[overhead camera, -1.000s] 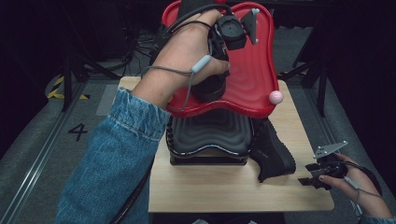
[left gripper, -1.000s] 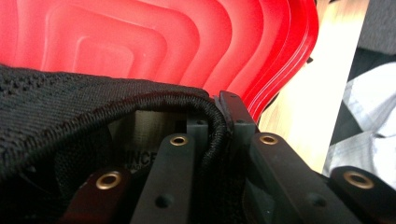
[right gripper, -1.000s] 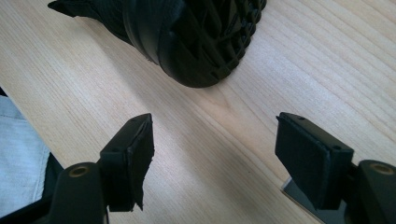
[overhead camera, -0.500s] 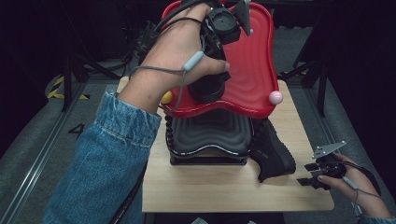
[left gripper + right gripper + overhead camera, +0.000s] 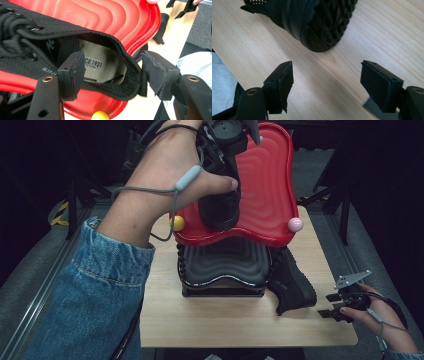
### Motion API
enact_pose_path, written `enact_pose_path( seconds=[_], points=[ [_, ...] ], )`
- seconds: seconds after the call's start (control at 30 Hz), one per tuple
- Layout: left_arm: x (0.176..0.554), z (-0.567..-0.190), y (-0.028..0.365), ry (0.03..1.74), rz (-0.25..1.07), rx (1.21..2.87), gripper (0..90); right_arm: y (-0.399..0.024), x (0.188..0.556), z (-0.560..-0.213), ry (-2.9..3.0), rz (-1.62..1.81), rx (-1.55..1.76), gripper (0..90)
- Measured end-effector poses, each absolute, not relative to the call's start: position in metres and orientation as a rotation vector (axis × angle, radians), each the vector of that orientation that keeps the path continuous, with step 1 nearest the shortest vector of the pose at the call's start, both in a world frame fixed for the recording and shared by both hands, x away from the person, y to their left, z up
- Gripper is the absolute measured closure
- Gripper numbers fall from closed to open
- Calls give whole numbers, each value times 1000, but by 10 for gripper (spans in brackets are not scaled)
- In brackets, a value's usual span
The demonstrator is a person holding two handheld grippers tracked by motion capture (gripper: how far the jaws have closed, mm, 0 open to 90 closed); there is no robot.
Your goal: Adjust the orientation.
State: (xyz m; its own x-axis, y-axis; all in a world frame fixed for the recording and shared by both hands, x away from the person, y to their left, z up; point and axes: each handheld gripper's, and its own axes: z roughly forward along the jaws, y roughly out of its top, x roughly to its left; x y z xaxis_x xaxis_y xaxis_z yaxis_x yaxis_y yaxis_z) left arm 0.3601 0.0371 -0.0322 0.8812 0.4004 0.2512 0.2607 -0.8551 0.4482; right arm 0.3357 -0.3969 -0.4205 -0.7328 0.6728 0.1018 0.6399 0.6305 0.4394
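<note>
Up on the wavy-ribbed red plastic tray (image 5: 270, 185) lies a black mesh lace-up shoe (image 5: 37, 45), and the left gripper (image 5: 112, 72) has its jaws spread wide around the shoe's heel collar — one pad inside the opening over the beige insole label, the other outside the padded rim, neither pressed shut on it. That tray sits on a stacked black ribbed tray (image 5: 225, 265), overhanging it on both sides; a yellow ball knob (image 5: 176, 223) and a pink ball knob (image 5: 295, 224) mark the red tray's near corners. A second black shoe (image 5: 292, 282) lies on the light wooden counter (image 5: 210, 325) just right of the black stack. The right gripper (image 5: 327, 82) hovers at the counter's near right corner, jaws wide apart and empty, with that shoe's woven toe ahead of it. Bare wood stretches open along the counter's front edge — the left strip beside the stack is bare too.
</note>
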Motion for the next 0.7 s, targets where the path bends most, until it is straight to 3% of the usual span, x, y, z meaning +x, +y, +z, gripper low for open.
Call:
enact_pose_path(
  seconds=[0.3,0.7],
  points=[
    [344,-20,56,490,496,2619,362,-395,337,-420,2775,708,1109,269],
    [337,-33,100,589,480,2610,361,-394,338,-419,2771,700,1103,269]
  ],
)
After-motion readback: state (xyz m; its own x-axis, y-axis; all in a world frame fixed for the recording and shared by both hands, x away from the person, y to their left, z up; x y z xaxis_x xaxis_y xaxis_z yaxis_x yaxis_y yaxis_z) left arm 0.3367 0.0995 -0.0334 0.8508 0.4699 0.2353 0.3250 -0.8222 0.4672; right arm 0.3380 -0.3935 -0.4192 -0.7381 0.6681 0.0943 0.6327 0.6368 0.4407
